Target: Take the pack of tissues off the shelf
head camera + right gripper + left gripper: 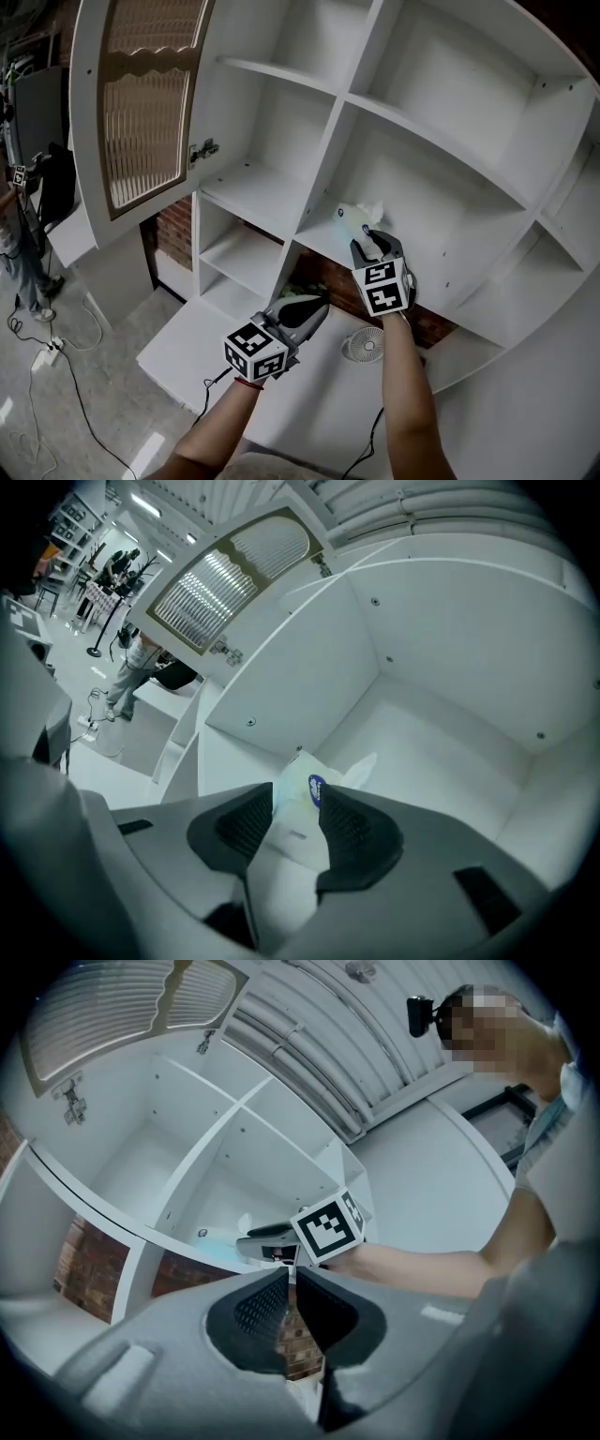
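Tissues in a soft white plastic pack with a round blue sticker (pixel 292 832) are right between the two pads of our right claw (pixel 298 794). The pads are close in on both sides of the pack, and we think they are squeezing it. The far end of the pack, with a bit of tissue poking up, sticks out past the claw tips.

From our head view the pack (pixel 359 216) lies at the front edge of one box of the big white shelf (pixel 281 187), just ahead of the right claw (pixel 368 236). Its bottom looks like it rests on the shelf board, so we judge it is grabbed but not lifted yet.

Our left claw (pixel 292 1274) is pinched together with nothing in it. It hangs lower than the right claw and off to that claw's left (pixel 317 305), pointing up at it.

So the grab looks done, and the taking out comes next. For that we need to hold the squeeze tight, lift the pack a little, and pull it straight back toward us, out of the box. The pack is soft, so it may squash or slip. An upright white wall (pixel 323 178) stands close on the right claw's left, so we should pull straight. A small round white fan (pixel 362 344) sits below the right claw, so we should not drop down too fast.
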Demonstrator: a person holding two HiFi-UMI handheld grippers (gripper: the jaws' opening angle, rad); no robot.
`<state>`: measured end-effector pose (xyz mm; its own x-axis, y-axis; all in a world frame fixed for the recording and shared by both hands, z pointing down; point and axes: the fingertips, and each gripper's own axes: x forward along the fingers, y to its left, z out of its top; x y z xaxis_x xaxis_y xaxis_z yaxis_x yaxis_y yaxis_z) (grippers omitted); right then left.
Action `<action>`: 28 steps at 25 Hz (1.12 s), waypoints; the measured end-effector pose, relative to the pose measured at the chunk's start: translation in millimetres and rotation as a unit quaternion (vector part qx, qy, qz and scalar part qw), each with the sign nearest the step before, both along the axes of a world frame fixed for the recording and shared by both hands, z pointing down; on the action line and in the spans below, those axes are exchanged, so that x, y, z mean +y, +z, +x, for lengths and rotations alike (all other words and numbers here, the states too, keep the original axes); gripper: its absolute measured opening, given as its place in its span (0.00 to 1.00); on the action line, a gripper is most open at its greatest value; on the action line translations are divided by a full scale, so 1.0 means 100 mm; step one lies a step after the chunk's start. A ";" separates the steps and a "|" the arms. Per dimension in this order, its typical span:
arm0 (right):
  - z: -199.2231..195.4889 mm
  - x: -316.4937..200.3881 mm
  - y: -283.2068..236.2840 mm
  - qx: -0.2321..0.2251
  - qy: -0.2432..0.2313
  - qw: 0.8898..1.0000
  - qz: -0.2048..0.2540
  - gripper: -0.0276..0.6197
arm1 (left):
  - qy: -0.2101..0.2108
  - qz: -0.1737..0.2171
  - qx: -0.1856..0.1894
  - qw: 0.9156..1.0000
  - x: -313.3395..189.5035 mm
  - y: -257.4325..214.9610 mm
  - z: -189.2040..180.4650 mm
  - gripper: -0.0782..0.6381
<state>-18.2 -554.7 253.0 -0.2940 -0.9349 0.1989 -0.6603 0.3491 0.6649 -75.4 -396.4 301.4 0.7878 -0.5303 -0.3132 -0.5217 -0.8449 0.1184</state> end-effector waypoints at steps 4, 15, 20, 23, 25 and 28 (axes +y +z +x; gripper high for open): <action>0.03 -0.02 0.04 0.000 0.008 1.000 -0.007 0.18 | -0.006 -0.007 0.007 1.000 0.03 0.04 -0.05 0.13; 0.13 0.03 0.03 -0.016 0.024 1.000 0.004 0.07 | -0.009 -0.015 -0.003 1.000 0.13 0.14 -0.01 0.13; 0.19 0.08 0.01 -0.022 0.030 0.999 0.011 0.07 | -0.009 -0.015 -0.007 1.000 0.18 0.15 0.03 0.13; 0.22 0.12 -0.03 -0.026 0.032 0.999 0.017 0.07 | -0.011 -0.017 -0.007 1.000 0.21 0.16 0.03 0.12; 0.24 0.16 -0.06 -0.031 0.032 0.999 0.023 0.07 | -0.013 -0.020 -0.007 1.000 0.23 0.17 0.03 0.13; 0.26 0.24 -0.10 -0.042 0.030 0.998 0.034 0.07 | -0.014 -0.025 -0.010 1.000 0.27 0.21 0.03 0.13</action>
